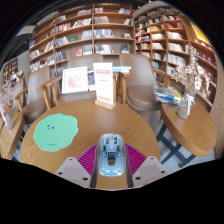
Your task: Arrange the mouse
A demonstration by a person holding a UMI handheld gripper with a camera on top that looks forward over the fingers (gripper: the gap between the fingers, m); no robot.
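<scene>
Gripper [111, 170] closed on translucent mouse [111, 154] between purple pads [89, 158], above wooden table [100, 128], green mat [55, 131] left, bookshelves [95, 32] far

A library or bookshop reading room, judging by tall wooden bookshelves [85, 35] packed with rows of books along the back wall and more shelving [170, 45] running down one side. Round-edged wooden tables [75, 110] pushed together in the middle, with wooden chairs [52, 92] drawn up around them. Display books [76, 79] propped upright on the table beside a standing sign [104, 84], plus a green mat [56, 131] lying flat on the tabletop.
</scene>
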